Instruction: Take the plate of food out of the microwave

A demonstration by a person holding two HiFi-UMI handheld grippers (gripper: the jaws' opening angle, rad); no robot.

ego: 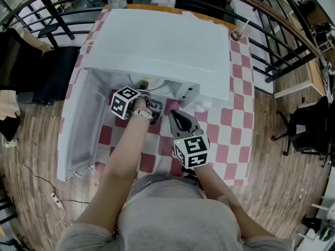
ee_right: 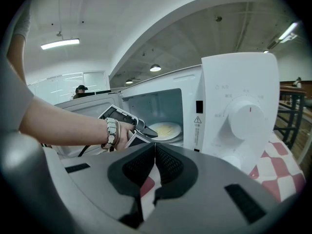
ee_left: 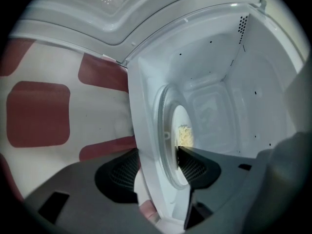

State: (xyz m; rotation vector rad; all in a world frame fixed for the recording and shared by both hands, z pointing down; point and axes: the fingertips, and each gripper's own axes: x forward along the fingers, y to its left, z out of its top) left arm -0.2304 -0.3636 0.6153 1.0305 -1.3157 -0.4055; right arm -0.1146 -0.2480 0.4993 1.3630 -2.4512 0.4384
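**A:** Where's the plate right now?

**B:** The plate [ee_right: 165, 129] with the yellowish food [ee_left: 184, 135] is inside the microwave [ego: 157, 41], sitting low in the cavity. The door [ego: 78, 124] is swung wide open to the left, so nothing blocks the way in.

**A:** Is anything holding it?

**B:** Not that I can see. The left gripper [ee_left: 156, 169] is at the mouth of the cavity, rolled onto its side with its jaws wide. One pad lines up over the plate's near rim, and the other sits in front of the microwave's front sill. Neither looks like it's pressing on anything. The right gripper [ee_right: 155, 162] is pinched closed on nothing, hanging back over the checkered desk [ego: 230, 124] in front of the control dial [ee_right: 246, 118].

**A:** So which step is this?

**B:** I'd call it the reach for the grab — the pull-out hasn't started. Next, the left gripper probably needs to go in a bit farther, with the outer jaw clearing the sill, so the rim sits properly between the pads. Then it can clamp, lift a touch and draw the plate out level so the food doesn't slide.
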